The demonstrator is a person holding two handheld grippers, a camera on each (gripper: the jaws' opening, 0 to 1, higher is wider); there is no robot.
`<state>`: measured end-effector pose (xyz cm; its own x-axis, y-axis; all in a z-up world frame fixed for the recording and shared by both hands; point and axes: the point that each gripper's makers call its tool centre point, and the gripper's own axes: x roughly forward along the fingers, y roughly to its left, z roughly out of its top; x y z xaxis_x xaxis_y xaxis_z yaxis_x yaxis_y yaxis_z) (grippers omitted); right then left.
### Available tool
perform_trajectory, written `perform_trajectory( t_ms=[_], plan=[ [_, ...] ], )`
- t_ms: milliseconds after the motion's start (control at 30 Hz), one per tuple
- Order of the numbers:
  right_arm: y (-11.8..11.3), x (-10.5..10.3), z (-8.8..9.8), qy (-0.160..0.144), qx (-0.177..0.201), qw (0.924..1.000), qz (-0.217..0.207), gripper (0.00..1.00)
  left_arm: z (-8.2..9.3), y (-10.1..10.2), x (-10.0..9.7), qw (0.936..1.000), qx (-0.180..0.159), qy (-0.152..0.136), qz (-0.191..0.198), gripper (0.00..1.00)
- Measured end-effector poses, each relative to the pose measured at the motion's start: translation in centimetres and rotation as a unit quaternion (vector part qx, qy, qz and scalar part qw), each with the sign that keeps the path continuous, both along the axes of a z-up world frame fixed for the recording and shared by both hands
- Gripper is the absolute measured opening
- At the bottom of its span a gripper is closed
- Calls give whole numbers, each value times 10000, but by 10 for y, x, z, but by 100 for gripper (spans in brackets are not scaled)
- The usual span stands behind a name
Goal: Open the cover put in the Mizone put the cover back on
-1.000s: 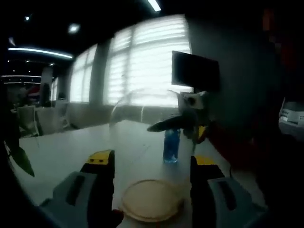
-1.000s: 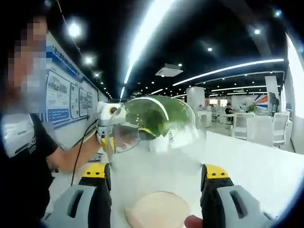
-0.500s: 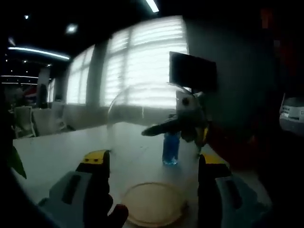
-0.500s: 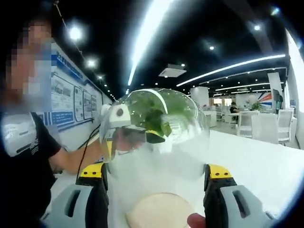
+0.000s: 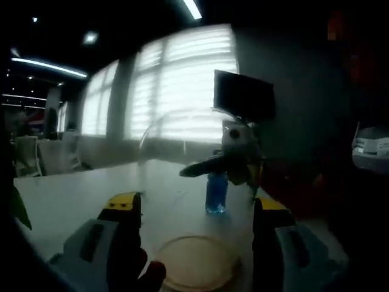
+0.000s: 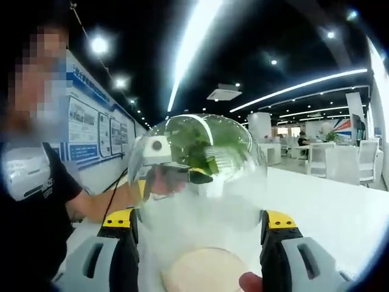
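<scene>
Office table (image 5: 73,188): Mizone (image 5: 214,193) sits outside the glass cover (image 5: 182,140), so basically everything's left. Your left gripper (image 5: 196,204) and right gripper (image 6: 200,219) straddle it, jaws spread; can't tell if they're squeezing.

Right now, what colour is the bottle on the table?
Blue. The bottle stands upright on the white table, best seen in the left gripper view.
</scene>
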<state>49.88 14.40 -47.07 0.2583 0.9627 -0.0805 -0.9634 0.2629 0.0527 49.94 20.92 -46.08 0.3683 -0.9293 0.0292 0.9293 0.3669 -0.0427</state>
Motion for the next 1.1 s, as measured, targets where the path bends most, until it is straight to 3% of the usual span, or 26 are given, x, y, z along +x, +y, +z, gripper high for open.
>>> perform_trajectory(
  t_ms=[167, 500, 1100],
  plan=[
    [2, 1, -2, 167, 161, 9997, 93, 77, 2, 1, -1, 9997, -200, 111, -64, 63],
    [2, -2, -1, 192, 80, 9998, 43, 77, 3, 3, -4, 9995, -186, 237, -57, 62],
    [3, -5, -1, 237, 7, 9997, 5, 77, 2, 2, -8, 9997, -108, 200, -80, 62]
  ],
)
